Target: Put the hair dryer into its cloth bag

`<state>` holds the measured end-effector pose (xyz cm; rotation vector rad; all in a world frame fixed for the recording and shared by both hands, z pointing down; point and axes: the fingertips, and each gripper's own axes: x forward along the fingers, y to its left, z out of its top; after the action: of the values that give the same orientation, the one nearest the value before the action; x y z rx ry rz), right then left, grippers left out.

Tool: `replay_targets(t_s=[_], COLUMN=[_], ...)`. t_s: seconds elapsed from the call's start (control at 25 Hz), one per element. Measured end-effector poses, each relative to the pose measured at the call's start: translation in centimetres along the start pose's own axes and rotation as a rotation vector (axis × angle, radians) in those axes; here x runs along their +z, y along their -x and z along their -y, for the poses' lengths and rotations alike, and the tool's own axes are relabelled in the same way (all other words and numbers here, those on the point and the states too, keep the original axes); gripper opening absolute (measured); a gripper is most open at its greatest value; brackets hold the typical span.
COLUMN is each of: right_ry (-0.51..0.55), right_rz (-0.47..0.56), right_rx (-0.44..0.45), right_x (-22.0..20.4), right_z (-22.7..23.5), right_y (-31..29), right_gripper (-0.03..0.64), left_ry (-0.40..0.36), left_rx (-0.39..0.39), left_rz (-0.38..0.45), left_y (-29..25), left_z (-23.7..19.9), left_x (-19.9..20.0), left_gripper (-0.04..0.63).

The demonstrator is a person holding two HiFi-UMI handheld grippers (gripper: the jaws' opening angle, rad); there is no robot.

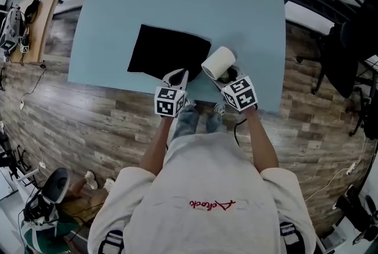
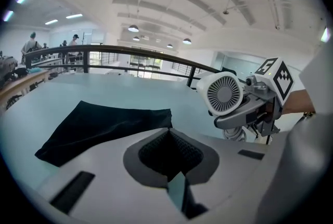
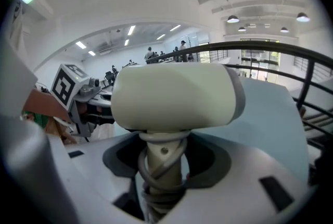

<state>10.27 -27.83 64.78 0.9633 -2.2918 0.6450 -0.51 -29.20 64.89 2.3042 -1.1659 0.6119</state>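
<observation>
While right gripper (image 1: 227, 77) clamps hair dryer (image 1: 218, 62) handle | left gripper (image 1: 177, 76) closed | cloth bag (image 1: 168, 52) flat on table (image 1: 236, 5)

On table (image 1: 236, 5): cloth bag (image 1: 168, 53), flat. Just right, seemingly above the surface: hair dryer (image 1: 218, 62), in right gripper (image 1: 226, 77).

A pale blue table (image 1: 236, 10) stands on wood-plank floor (image 1: 88, 129).

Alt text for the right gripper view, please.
The right gripper clamps a cream hair dryer by its cord-wrapped handle, barrel lying crosswise above the jaws. The left gripper shows at left, a pale blue table beyond at right.
</observation>
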Motion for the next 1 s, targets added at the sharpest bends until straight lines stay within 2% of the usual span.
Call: replay_targets(t_s=[0.32,0.48,0.64,1.0], right_ry=[0.207,0.366,0.47,0.513], right_rz=[-0.232,-0.349,-0.443,-0.595], right_rx=[0.066,0.052,0.041,0.145], right_x=[-1.2,-2.5,-4.0,-6.9], right_z=[-1.7,-1.5,-0.8,-1.6], right_y=[-3.8,-4.4,-4.6,-5.4], right_gripper=[0.229,0.229,0.229,0.229], left_ry=[0.009,0.021,0.026,0.027], left_rx=[-0.008,-0.011,-0.013,-0.024], left_rz=[0.014,0.015,0.016,0.028], left_y=[0.3,0.3,0.2,0.2], left_z=[-0.3,-0.6,-0.6,-0.2], left_x=[0.3,0.0,0.2,0.3], left_gripper=[0.012,0.011,0.012,0.011])
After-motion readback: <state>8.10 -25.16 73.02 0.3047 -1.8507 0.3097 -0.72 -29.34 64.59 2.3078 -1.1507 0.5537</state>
